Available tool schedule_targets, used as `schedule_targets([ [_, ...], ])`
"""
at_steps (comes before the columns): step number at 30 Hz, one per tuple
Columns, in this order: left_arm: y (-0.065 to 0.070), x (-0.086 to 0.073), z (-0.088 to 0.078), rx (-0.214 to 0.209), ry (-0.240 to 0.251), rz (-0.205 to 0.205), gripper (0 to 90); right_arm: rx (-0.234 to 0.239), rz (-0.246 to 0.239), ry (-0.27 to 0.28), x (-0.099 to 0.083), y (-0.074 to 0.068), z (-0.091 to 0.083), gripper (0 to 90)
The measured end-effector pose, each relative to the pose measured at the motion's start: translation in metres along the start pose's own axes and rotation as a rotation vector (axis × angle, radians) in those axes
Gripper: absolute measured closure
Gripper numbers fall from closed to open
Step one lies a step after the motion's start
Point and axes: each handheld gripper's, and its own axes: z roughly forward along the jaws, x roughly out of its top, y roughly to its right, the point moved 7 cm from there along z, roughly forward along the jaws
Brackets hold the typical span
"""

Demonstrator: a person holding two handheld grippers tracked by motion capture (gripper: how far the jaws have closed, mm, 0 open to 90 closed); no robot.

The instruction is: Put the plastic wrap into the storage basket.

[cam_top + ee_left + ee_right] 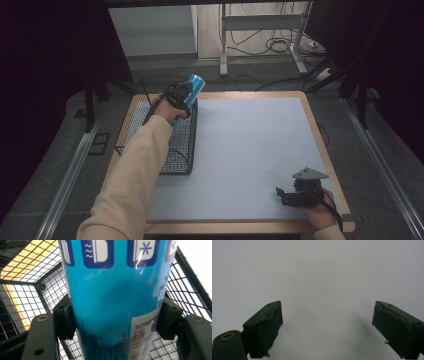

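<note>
A tall blue can (191,89) with white icons is held tilted over the black wire basket (176,150) at the table's left. My left gripper (179,97) is shut on the blue can (112,290), both pads pressed against its sides, with the basket's mesh (30,297) below and behind it. My right gripper (281,195) rests near the table's front right corner, held by a hand. In the right gripper view its jaws stand wide apart, open (327,325), over the bare grey mat (317,272) with nothing between them.
A grey mat (250,150) covers the wooden table (320,145). The wire basket stands along the table's left edge. Beyond the far edge are a desk frame (260,30) and cables on the floor.
</note>
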Motion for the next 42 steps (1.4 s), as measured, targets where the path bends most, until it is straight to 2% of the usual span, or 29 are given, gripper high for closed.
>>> schedule_targets([
  [4, -0.001, 0.001, 0.002, 0.006, 0.002, -0.008, 30.9, 0.001, 0.0, 0.0, 0.0, 0.0, 0.0, 9.8],
  [8, -0.001, 0.001, 0.001, 0.023, 0.005, 0.012, 30.2, 0.001, -0.001, 0.001, 0.0, 0.0, 0.0, 9.8],
  [10, -0.001, 0.001, 0.0, 0.025, 0.011, 0.007, 29.5, 0.0, -0.001, 0.003, 0.0, 0.0, 0.0, 9.8],
  [14, -0.001, 0.002, -0.007, -0.001, 0.026, -0.005, 24.4, 0.0, -0.002, 0.004, 0.001, 0.0, -0.001, 9.8],
  [15, 0.001, 0.002, -0.012, -0.036, 0.033, -0.018, 19.5, -0.001, -0.002, 0.006, 0.001, 0.0, -0.001, 9.8],
  [16, 0.001, 0.002, -0.012, -0.036, 0.033, -0.018, 17.7, -0.001, -0.002, 0.006, 0.001, 0.0, -0.001, 9.8],
  [17, 0.0, 0.001, -0.019, -0.024, 0.053, -0.024, 16.7, 0.0, -0.001, 0.006, 0.001, 0.0, -0.001, 9.8],
  [19, 0.002, -0.001, -0.027, -0.042, 0.087, -0.044, 14.2, 0.002, -0.001, 0.004, 0.001, 0.0, -0.001, 9.8],
  [22, 0.005, -0.004, -0.033, -0.049, 0.103, -0.042, 11.7, 0.001, 0.0, 0.007, 0.001, -0.001, -0.001, 9.8],
  [28, 0.029, -0.016, -0.06, -0.126, 0.194, -0.019, 10.8, -0.003, -0.003, 0.008, 0.001, -0.001, -0.001, 9.8],
  [32, 0.042, -0.024, -0.072, -0.141, 0.234, 0.009, 10.9, -0.003, -0.005, 0.007, 0.002, -0.002, -0.001, 9.8],
  [33, 0.051, -0.029, -0.079, -0.153, 0.259, 0.026, 11.1, -0.004, -0.005, 0.008, 0.002, -0.003, -0.001, 9.8],
  [34, 0.051, -0.029, -0.079, -0.153, 0.259, 0.026, 11.2, -0.004, -0.005, 0.008, 0.002, -0.003, -0.001, 9.8],
  [35, 0.064, -0.036, -0.087, -0.171, 0.283, 0.055, 11.2, -0.003, -0.005, 0.008, 0.002, -0.004, -0.002, 9.8],
  [36, 0.064, -0.036, -0.087, -0.171, 0.283, 0.055, 11.2, -0.003, -0.005, 0.008, 0.002, -0.004, -0.002, 9.8],
  [37, 0.076, -0.043, -0.093, -0.183, 0.298, 0.08, 11.2, -0.003, -0.005, 0.009, 0.002, -0.004, -0.002, 9.8],
  [39, 0.088, -0.049, -0.1, -0.199, 0.319, 0.1, 11.3, -0.003, -0.007, 0.012, 0.003, -0.005, -0.002, 9.8],
  [40, 0.088, -0.049, -0.1, -0.199, 0.319, 0.1, 11.4, -0.003, -0.007, 0.012, 0.003, -0.005, -0.002, 9.8],
  [42, 0.108, -0.059, -0.108, -0.221, 0.342, 0.134, 11.6, -0.002, -0.011, 0.013, 0.003, -0.006, -0.002, 9.8],
])
